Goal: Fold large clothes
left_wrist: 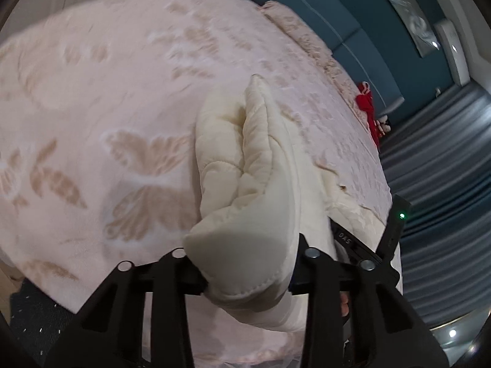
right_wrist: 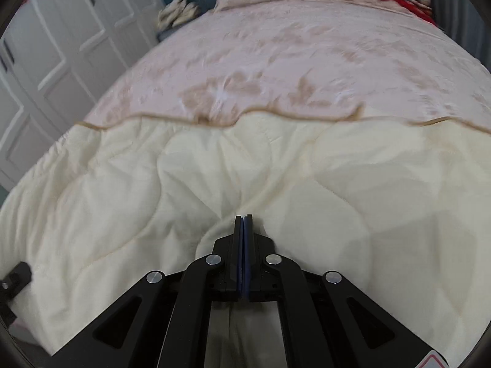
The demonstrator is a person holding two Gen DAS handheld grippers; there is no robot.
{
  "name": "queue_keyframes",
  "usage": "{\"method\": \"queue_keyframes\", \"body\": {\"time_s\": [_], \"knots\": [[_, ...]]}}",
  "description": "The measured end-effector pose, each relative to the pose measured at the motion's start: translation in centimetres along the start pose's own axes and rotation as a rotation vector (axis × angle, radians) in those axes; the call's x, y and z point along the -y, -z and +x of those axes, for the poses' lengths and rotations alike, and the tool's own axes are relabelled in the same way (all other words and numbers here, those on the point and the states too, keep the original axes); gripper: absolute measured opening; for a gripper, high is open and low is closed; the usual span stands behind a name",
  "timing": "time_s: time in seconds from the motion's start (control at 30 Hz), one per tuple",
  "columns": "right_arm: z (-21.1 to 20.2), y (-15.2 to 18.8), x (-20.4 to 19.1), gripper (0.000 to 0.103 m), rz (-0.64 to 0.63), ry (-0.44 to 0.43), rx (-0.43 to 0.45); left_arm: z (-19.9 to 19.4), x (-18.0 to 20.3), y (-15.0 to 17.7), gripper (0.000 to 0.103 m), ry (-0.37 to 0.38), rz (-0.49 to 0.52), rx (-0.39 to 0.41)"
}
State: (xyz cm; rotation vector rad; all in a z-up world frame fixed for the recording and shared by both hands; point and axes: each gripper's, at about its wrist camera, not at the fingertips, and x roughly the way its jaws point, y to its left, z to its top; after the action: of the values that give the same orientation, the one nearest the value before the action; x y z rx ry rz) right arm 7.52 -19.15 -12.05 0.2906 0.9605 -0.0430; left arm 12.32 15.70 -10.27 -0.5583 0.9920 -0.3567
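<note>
It was a home bedroom: a bed [right_wrist: 307, 46] under a floral pink bedspread, white panelled wardrobe doors [right_wrist: 61, 30], grey curtains [left_wrist: 435, 159].

Your left wrist camera looks down, very close, on the quilt [left_wrist: 245, 159] on the bed [left_wrist: 92, 92]. Your right one looks along the bed [right_wrist: 276, 46] toward the headboard. Both share quilt [right_wrist: 245, 168] and bed.

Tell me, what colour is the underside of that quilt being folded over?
Cream, plain and stitched in quilted panels; the top side is pink with beige leaf patterns. Best seen in the right wrist view.
</note>
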Motion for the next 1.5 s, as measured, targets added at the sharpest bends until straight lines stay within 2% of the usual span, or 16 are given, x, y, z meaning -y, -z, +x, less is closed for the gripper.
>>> {"method": "queue_keyframes", "body": {"time_s": [0.03, 0.13, 0.23, 0.33, 0.37, 0.67, 0.8, 1.03, 1.17, 1.27, 1.4, 1.5], "knots": [[-2.6, 0.5, 0.2, 0.006, -0.016, -0.011, 0.037, -0.6, 1.0, -0.1, 0.031, -0.001, 0.025, 0.007], [-8.0, 3.2, 0.6, 0.006, -0.093, 0.008, 0.074, -2.1, 3.5, -0.3, 0.03, 0.007, 0.087, 0.027], [-10.6, 7.3, 2.2, 0.003, -0.037, -0.072, 0.018, -3.2, 6.0, 0.0, 0.03, 0.007, 0.149, 0.041], [-10.6, 10.8, 3.5, 0.003, 0.013, -0.063, -0.008, -3.9, 8.4, 0.4, 0.029, 0.002, 0.195, 0.052], [-9.9, 11.4, 3.7, 0.0, 0.027, -0.071, -0.029, -4.1, 8.9, 0.5, 0.029, -0.003, 0.209, 0.055], [-7.3, 13.0, 4.1, 0.002, 0.074, -0.126, -0.047, -4.9, 15.2, 2.9, 0.029, -0.059, 0.38, 0.042], [-6.9, 13.3, 4.9, 0.002, 0.105, -0.167, -0.044, -4.5, 17.6, 4.0, 0.029, -0.06, 0.439, 0.038], [-7.2, 13.2, 5.0, 0.001, 0.088, -0.166, -0.026, -3.9, 20.8, 5.7, 0.029, -0.039, 0.508, 0.021], [-10.7, 10.9, 6.2, 0.001, 0.147, -0.155, 0.115, -4.4, 21.5, 5.8, 0.029, -0.035, 0.528, 0.031], [-10.4, 7.9, 8.9, 0.002, 0.249, -0.15, 0.143, -4.9, 21.2, 5.5, 0.029, -0.028, 0.516, 0.026], [-6.1, 6.1, 10.9, 0.001, 0.348, -0.172, 0.068, -5.1, 21.3, 5.6, 0.029, -0.019, 0.511, 0.02], [-3.2, 5.5, 10.0, 0.001, 0.309, -0.158, 0.006, -5.1, 21.7, 5.9, 0.029, -0.01, 0.531, 0.016]]}}
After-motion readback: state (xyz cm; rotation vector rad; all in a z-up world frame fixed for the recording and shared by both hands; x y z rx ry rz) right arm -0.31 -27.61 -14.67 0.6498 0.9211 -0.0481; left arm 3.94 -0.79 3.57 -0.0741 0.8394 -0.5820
